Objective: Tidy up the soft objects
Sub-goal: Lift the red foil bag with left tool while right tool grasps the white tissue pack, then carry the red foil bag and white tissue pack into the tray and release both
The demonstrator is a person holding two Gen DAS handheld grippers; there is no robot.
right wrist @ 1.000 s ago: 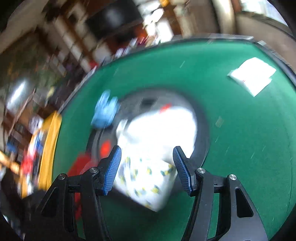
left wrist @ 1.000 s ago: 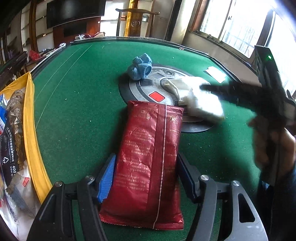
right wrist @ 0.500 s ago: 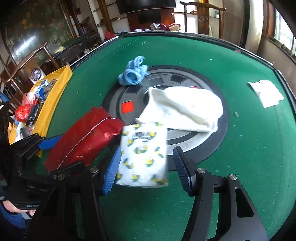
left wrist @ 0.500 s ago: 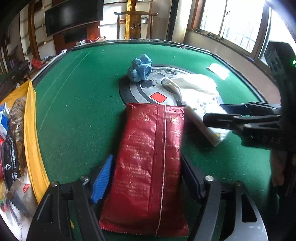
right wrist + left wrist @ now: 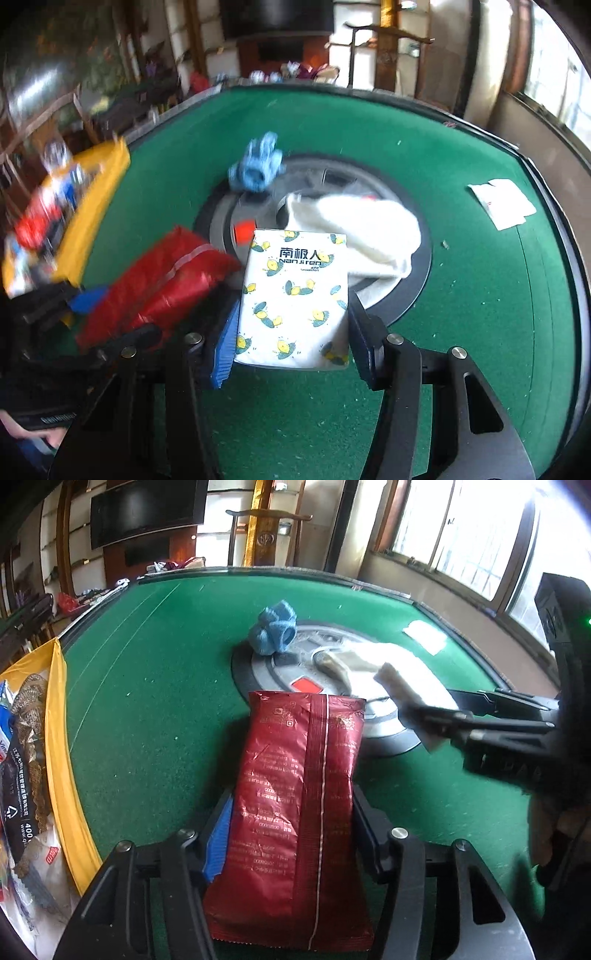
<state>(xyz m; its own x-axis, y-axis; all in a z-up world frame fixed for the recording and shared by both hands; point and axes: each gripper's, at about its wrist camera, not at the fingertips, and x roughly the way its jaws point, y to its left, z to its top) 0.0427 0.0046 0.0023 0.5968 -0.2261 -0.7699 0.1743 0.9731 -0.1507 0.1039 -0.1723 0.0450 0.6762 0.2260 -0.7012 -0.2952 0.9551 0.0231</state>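
Observation:
A red foil pack [image 5: 299, 812] lies lengthwise between the jaws of my left gripper [image 5: 291, 830]; the jaws are closing and both pads press its sides. The right wrist view shows that pack [image 5: 155, 284] tilted at the left in the left gripper [image 5: 114, 314]. My right gripper [image 5: 291, 343] is closing too, with its pads on a white tissue pack with lemon print [image 5: 295, 291], held above the felt. From the left wrist, the right gripper [image 5: 432, 716] comes in from the right with the tissue pack [image 5: 399, 688]. A blue cloth [image 5: 256, 166] and a white towel [image 5: 362, 232] rest on the round grey centre disc [image 5: 406, 295].
The table is green felt [image 5: 147, 701] with a raised dark rim. A yellow bag [image 5: 59, 738] full of packets hangs at its left edge. A white paper [image 5: 502, 201] lies at the far right. A hand holds the right gripper's handle [image 5: 554, 830].
The right gripper closed in on the tissue pack, rolled level and drew it off the towel toward the near side. The left jaws widened, then tightened on the red pack.

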